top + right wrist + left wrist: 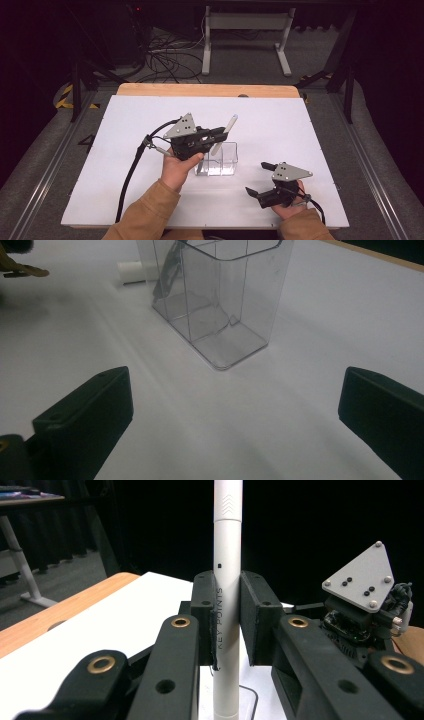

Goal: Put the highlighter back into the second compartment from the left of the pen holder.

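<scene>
pen (226, 580), a white one with "key points" printed down its barrel, is clamped between the pads of the left gripper (219, 134), held near its middle so both ends stick out free. in the high view it slants up and away from the hand, its lower end over or just inside the clear plastic holder (220, 161) that stands on the white table (300, 130); whether the tip has passed the rim i cannot tell. gripping it mid-barrel looks deliberate: it leaves the lower part bare to slide into a compartment without the jaws fouling the walls.

the holder is a see-through box with an inner divider, upright near the middle of the table. in the right gripper view something dark shows behind its walls and a white cylinder lies on the table behind it; too unclear to name.

the right gripper (257, 178) rests low near the person's edge, jaws spread wide and holding nothing, well apart from the holder, likely waiting to steady it.
</scene>
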